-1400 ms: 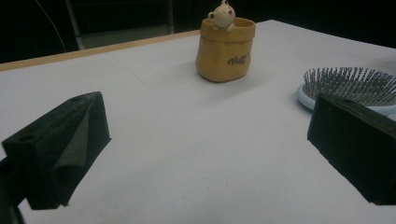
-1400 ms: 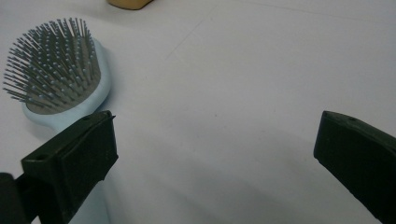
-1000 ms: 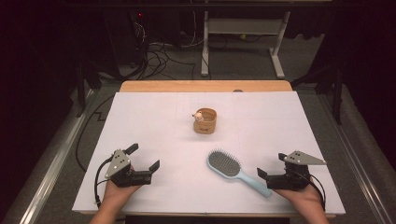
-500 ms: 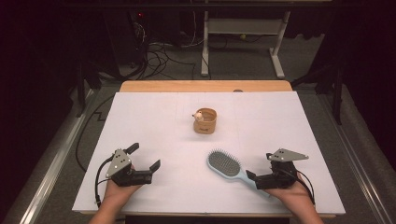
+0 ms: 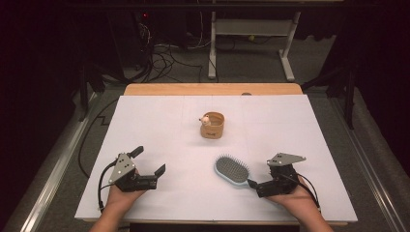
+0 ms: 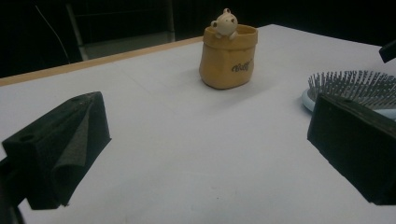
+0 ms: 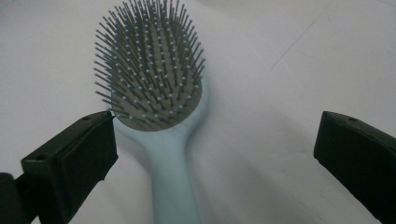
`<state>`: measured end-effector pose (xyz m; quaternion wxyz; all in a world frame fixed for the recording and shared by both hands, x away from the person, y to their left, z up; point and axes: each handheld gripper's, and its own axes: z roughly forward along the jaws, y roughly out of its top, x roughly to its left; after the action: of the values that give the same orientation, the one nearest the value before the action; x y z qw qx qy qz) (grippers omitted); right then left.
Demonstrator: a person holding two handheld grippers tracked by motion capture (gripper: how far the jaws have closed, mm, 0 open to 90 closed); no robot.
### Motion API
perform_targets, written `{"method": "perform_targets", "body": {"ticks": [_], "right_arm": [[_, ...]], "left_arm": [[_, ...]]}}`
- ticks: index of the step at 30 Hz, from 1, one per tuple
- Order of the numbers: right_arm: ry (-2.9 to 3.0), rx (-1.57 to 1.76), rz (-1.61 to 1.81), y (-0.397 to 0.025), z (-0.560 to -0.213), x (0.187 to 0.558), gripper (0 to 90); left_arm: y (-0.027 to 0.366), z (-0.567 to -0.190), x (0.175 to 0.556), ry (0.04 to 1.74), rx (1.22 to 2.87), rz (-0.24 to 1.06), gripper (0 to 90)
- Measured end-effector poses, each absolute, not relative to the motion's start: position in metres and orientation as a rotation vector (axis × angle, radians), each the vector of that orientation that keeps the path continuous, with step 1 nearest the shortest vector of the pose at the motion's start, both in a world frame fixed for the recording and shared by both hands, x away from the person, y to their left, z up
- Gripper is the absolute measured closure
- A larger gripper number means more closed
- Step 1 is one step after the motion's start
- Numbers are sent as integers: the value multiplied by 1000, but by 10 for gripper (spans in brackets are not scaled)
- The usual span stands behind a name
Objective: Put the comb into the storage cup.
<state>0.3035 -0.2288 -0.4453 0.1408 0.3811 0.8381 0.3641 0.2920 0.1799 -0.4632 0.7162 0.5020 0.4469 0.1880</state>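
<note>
Forward since 1 s ago, the right gripper (image 5: pixel 252 182) straddles the light-blue hairbrush (image 5: pixel 232 170) handle, jaws wide. White table cover (image 5: pixel 159 121), dark room. Left gripper (image 5: pixel 149 163) also wide open, idle.

High view: fixed above the near edge of the white-covered table (image 5: pixel 159 121), facing forward and down. Left claw view: low, near the surface, facing the tan fabric pouch (image 6: pixel 228 58) at 1 o'clock. Right claw view: close above the pale blue oval hairbrush (image 7: pixel 156 100), shared by all three views.
</note>
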Motion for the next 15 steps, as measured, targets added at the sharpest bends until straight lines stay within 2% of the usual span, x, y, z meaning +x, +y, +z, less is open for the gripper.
{"method": "perform_targets", "body": {"ticks": [15], "right_arm": [[2509, 1063, 1003, -210, -438, 312, 2]], "left_arm": [[179, -462, 290, 981, 1095, 405, 2]]}}
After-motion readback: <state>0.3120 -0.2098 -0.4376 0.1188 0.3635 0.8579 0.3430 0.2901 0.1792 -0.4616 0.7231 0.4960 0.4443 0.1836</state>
